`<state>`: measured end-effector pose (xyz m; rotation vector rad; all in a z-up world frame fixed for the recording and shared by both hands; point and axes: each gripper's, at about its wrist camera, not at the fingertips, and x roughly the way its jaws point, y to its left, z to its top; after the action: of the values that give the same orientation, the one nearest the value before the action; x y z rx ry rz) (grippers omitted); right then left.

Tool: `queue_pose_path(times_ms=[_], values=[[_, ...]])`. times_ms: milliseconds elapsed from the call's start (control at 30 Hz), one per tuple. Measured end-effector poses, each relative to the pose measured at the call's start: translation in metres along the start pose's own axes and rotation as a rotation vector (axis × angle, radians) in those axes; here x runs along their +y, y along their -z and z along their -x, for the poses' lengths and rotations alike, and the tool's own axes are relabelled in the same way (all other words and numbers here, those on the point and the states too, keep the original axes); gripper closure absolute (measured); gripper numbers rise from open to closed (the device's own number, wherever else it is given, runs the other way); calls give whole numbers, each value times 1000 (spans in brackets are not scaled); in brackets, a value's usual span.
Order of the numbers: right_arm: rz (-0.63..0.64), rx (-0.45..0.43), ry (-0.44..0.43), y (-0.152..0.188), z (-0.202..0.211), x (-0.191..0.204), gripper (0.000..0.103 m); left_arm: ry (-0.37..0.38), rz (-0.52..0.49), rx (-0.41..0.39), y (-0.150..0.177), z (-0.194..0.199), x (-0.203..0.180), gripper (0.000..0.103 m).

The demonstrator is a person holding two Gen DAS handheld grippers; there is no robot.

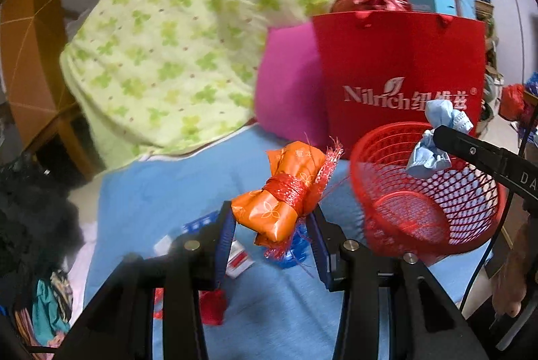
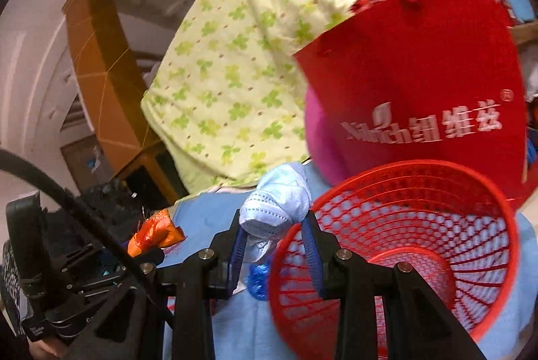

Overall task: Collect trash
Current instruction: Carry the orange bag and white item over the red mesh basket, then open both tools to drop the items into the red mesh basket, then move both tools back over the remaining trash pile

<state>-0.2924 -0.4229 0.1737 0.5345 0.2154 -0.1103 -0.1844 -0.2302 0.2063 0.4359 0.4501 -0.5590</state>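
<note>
My left gripper (image 1: 270, 218) is shut on an orange wrapper bound with red mesh (image 1: 285, 192) and holds it above the blue sheet, left of the red mesh basket (image 1: 427, 192). My right gripper (image 2: 274, 227) is shut on a crumpled blue face mask (image 2: 279, 202) at the basket's left rim (image 2: 292, 235). In the left wrist view the mask (image 1: 433, 138) hangs over the basket's far rim, with the right gripper's black finger (image 1: 470, 148) on it. The basket (image 2: 420, 245) looks empty. The orange wrapper also shows in the right wrist view (image 2: 154, 234).
A red Nilrich paper bag (image 1: 400, 71) stands behind the basket, beside a pink cushion (image 1: 289, 91) and a green clover-print quilt (image 1: 175, 34). Small wrappers and red scraps (image 1: 235, 255) lie on the blue sheet (image 1: 161, 198). Dark clothes (image 1: 30, 218) pile at the left.
</note>
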Motion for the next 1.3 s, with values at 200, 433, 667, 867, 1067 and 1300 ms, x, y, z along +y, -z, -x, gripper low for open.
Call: queue_pose_path(times_ms=[200, 433, 667, 867, 1067, 1300], values=[[-71, -35, 48, -9, 12, -31, 67, 54, -42, -13, -16, -8, -36, 58], [-126, -55, 86, -16, 21, -55, 66, 128, -60, -6, -26, -22, -64, 57], [-185, -49, 129, -17, 26, -74, 66, 323, -6, 29, -24, -47, -76, 32], [-206, -65, 155, -19, 26, -77, 35, 388, 63, 27, -9, -53, -57, 30], [-139, -82, 139, -17, 21, -51, 35, 325, 122, 40, 18, -52, -10, 27], [53, -87, 46, -4, 4, 19, 35, 108, 232, 99, 89, -40, 87, 27]])
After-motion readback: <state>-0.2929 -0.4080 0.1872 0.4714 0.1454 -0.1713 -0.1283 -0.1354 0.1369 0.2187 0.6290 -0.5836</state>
